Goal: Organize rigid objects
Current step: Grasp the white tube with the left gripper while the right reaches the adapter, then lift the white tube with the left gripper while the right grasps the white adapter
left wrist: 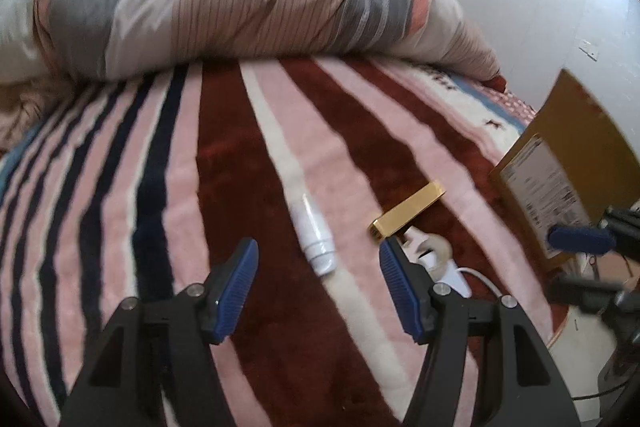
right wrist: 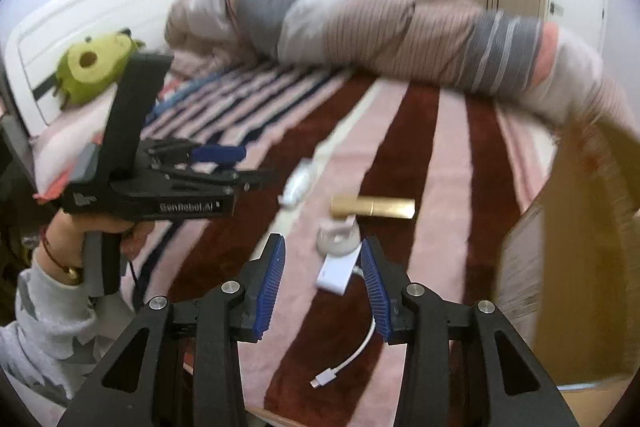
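A white tube (left wrist: 314, 241) lies on the striped blanket (left wrist: 240, 163), just ahead of my open, empty left gripper (left wrist: 318, 263). A gold bar-shaped case (left wrist: 408, 213) lies to its right, with a small roll of tape (left wrist: 438, 251) and a white adapter (left wrist: 456, 277) beside my right finger. In the right wrist view my right gripper (right wrist: 322, 255) is open and empty; the white adapter (right wrist: 336, 273) with its cable (right wrist: 348, 363) lies between its fingers, the tape roll (right wrist: 338, 237) just ahead, then the gold case (right wrist: 374, 207) and the white tube (right wrist: 298, 183).
A cardboard box (left wrist: 560, 163) stands at the right, also seen in the right wrist view (right wrist: 580, 267). A rolled striped quilt (left wrist: 240, 15) lies across the back of the bed. A green plush toy (right wrist: 94, 63) sits by the headboard. The left gripper (right wrist: 218, 163) shows at the left.
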A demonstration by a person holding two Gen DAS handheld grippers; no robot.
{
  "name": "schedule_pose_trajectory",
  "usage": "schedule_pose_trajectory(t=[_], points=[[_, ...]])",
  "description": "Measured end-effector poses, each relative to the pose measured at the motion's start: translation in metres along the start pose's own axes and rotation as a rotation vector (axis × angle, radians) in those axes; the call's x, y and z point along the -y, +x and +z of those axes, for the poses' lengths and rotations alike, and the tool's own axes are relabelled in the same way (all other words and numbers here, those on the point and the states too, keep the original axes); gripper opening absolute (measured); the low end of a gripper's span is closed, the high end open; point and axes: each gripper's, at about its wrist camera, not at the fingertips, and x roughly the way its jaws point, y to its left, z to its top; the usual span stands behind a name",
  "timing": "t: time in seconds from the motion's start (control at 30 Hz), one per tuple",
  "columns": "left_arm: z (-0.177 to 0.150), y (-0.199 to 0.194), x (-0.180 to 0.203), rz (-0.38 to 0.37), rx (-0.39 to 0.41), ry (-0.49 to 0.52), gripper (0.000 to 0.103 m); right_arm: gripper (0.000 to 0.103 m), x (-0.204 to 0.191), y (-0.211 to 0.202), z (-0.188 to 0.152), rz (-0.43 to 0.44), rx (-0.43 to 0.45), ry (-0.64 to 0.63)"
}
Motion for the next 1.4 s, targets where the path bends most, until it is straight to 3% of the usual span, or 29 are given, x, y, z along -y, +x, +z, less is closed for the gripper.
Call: schedule_pose_trajectory(t=[0.17, 0.27, 0.4, 0.53, 0.9, 1.4], points=[[-0.005, 0.032, -0.004, -0.044, -0.047, -0.033, 0.060, 0.047, 0.012, 0.052, -0.014, -0.040, -0.100, 0.022], [-0.006, 0.044, -0.004, -0.065, -0.061, -0.044, 0.059, 0.048, 0.019, 0.072, -0.019, -0.054, -0.136, 0.029], [-0.004, 0.055, -0.005, -0.051, -0.054, -0.063, 0.047, 0.050, 0.019, 0.086, -0.024, -0.057, -0.164, 0.032], [-0.002, 0.058, -0.007, -0.033, -0.051, -0.067, 0.024, 0.050, 0.014, 0.091, -0.025, -0.076, -0.164, 0.006], [-0.005, 0.047, -0.011, -0.040, -0.034, -0.074, 0.023, 0.041, 0.008, 0.087, -0.027, -0.104, -0.142, -0.036], [0.006, -0.005, 0.007, -0.066, 0.055, -0.024, 0.023, 0.040, 0.004, 0.052, -0.015, -0.111, -0.077, -0.035]])
